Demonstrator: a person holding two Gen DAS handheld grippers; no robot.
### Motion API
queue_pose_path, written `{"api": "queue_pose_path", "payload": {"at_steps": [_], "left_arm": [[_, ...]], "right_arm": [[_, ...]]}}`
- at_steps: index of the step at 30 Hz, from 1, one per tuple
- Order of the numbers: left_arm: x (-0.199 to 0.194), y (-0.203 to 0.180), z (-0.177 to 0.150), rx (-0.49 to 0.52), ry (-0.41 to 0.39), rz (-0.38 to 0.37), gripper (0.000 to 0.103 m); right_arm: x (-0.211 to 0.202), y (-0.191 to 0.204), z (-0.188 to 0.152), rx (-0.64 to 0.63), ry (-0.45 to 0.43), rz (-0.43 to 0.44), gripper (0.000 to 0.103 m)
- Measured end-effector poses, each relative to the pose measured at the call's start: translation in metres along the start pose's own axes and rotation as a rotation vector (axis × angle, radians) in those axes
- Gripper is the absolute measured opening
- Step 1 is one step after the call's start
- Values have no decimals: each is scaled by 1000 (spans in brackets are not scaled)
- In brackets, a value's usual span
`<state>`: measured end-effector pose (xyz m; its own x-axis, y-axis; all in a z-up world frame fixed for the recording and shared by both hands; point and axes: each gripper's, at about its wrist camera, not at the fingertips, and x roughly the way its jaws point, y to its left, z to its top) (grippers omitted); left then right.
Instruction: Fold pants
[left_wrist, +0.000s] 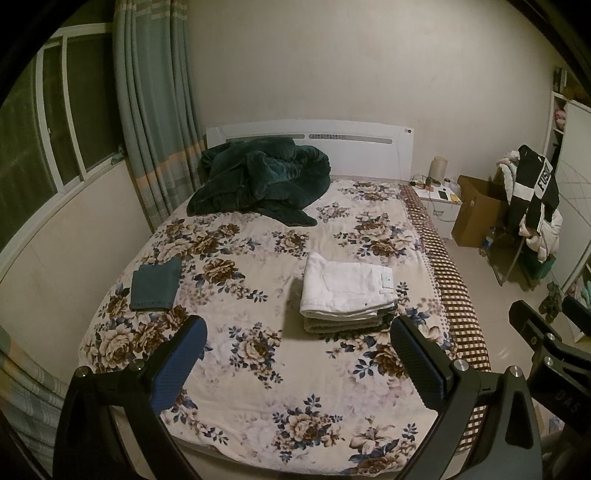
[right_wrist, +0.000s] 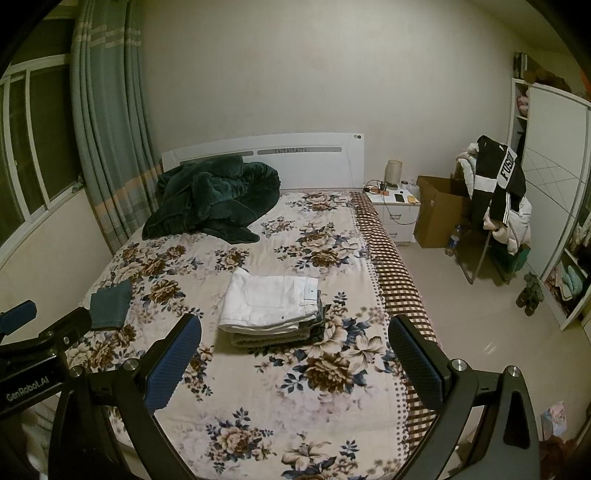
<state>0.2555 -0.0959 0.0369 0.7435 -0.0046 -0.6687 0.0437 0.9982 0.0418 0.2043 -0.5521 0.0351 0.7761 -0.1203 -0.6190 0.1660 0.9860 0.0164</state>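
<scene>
Now both hand-held grippers, left (left_wrist: 297, 363) and right (right_wrist: 293, 360), hang wide open, empty, above bed (left_wrist: 258, 387); best reach white pants (left_wrist: 347, 291) atop stack, pinching waistband corners evenly.

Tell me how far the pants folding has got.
Done: white pants lie folded on top of a stack on the bed; a folded teal piece lies apart. In hand: nothing, left gripper and right gripper both open. Left: no unfolded pants visible.

Right tool (right_wrist: 295, 354) open above bed (right_wrist: 258, 387), white pants (right_wrist: 269, 299) folded
</scene>
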Motion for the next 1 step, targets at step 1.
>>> {"api": "queue_pose_path", "payload": {"at_steps": [1], "left_arm": [[0, 0, 1, -1, 0, -1, 102]], "right_arm": [[1, -1, 1, 2, 1, 0, 103]]}}
